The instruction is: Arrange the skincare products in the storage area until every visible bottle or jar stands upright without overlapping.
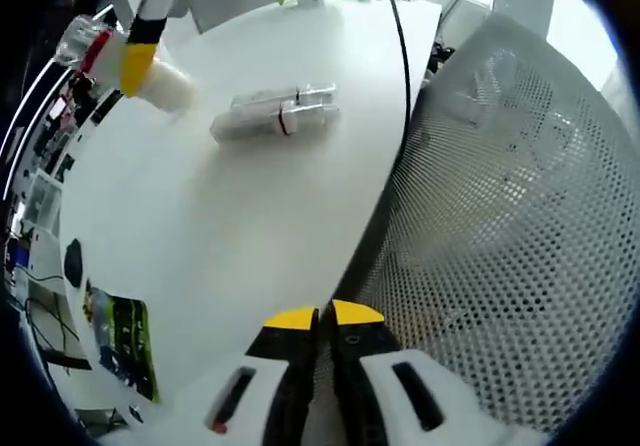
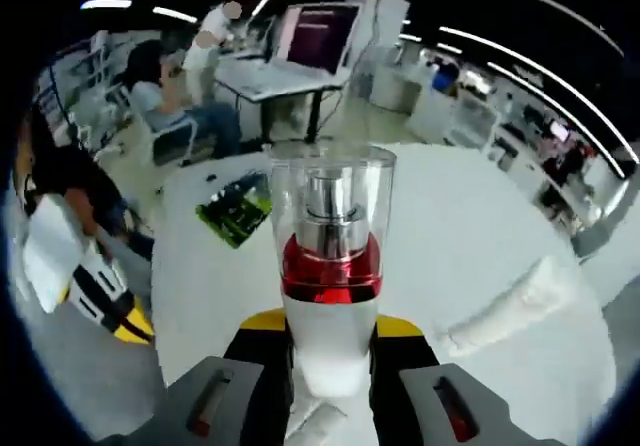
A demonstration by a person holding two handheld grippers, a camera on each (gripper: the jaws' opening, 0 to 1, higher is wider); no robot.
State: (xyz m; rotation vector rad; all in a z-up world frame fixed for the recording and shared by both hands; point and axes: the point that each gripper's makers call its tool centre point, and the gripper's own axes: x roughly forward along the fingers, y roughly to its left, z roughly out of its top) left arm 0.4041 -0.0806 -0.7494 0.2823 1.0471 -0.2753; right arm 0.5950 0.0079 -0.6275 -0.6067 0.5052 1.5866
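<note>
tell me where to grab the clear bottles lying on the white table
Take one bottle across its round body, near the middle, coming down from above with the jaws straddling its width. They lie flat, side by side and touching, so the inner jaw has little room. The left gripper is shut.

White tabletop [image 1: 230, 236]; white perforated chair back [image 1: 510, 226] with a regular dot pattern; frosted white bottle [image 2: 330, 266] with red band, silver pump and clear cap; pale translucent bottles [image 1: 275, 114] lying flat; green-and-black printed board [image 1: 125, 336]; left gripper [image 1: 322, 318] and right gripper [image 2: 328, 328] black with yellow tips on white bodies
</note>
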